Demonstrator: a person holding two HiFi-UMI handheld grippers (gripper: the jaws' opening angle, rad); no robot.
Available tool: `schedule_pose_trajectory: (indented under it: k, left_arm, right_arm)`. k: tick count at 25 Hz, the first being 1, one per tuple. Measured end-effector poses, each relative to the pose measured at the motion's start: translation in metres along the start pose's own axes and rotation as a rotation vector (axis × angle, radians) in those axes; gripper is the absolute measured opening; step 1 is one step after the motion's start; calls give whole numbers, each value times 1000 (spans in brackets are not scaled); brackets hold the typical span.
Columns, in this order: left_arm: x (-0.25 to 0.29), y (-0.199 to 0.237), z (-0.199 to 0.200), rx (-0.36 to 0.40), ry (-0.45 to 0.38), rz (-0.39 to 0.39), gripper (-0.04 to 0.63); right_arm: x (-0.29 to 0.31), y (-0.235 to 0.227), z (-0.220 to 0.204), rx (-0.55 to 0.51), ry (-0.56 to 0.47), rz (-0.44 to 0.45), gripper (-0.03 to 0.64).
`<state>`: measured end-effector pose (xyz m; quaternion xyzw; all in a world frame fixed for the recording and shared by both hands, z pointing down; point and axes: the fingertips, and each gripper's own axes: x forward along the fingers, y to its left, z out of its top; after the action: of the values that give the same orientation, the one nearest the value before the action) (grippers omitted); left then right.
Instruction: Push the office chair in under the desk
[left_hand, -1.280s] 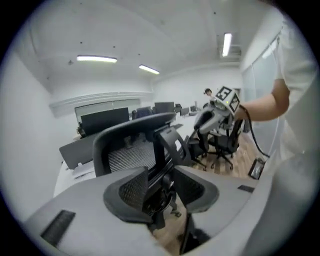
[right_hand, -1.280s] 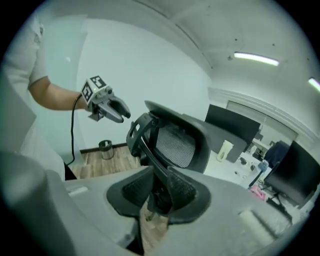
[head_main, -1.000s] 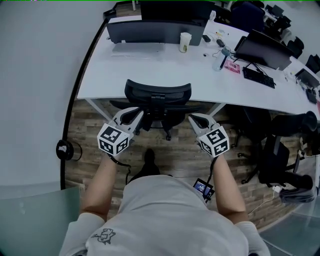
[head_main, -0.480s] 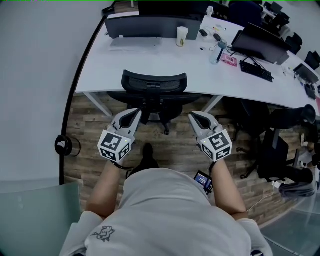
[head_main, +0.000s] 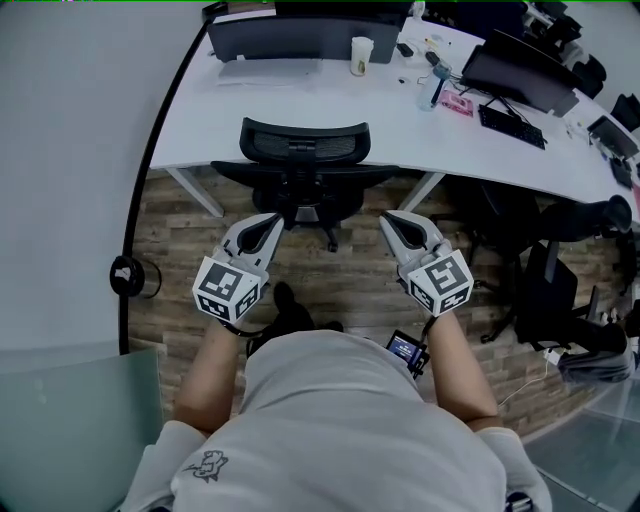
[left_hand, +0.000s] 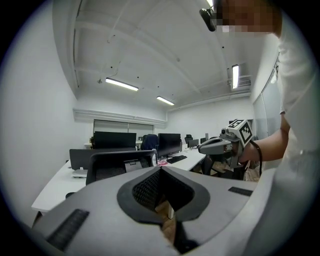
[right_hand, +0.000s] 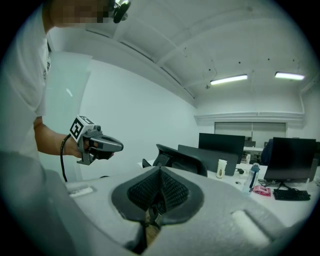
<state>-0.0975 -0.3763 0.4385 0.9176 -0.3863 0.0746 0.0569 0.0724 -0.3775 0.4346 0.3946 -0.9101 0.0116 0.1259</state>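
Drawing back from the chair, the left tongs and right tongs are closed and empty. The chair's seat sits under the table, backrest at its edge, seemingly pushed home.

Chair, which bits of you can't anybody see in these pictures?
- Seat front of the chair: head view, under the desk.
- Its wheels: head view, mostly covered by the seat.
- Its lower half: left gripper view, behind the left gripper; right gripper view, behind the right gripper. Both have their jaws shut.
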Motion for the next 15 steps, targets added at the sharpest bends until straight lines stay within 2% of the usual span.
schedule_pose_trajectory:
  k: [8, 15]
  left_arm:
    - [-31, -12, 13, 35, -17, -25, -2]
    - [-74, -32, 19, 56, -38, -104, -2]
  right_arm:
    - [-22, 27, 1, 29, -1, -4, 3]
    - [-33, 74, 3, 47, -10, -15, 3]
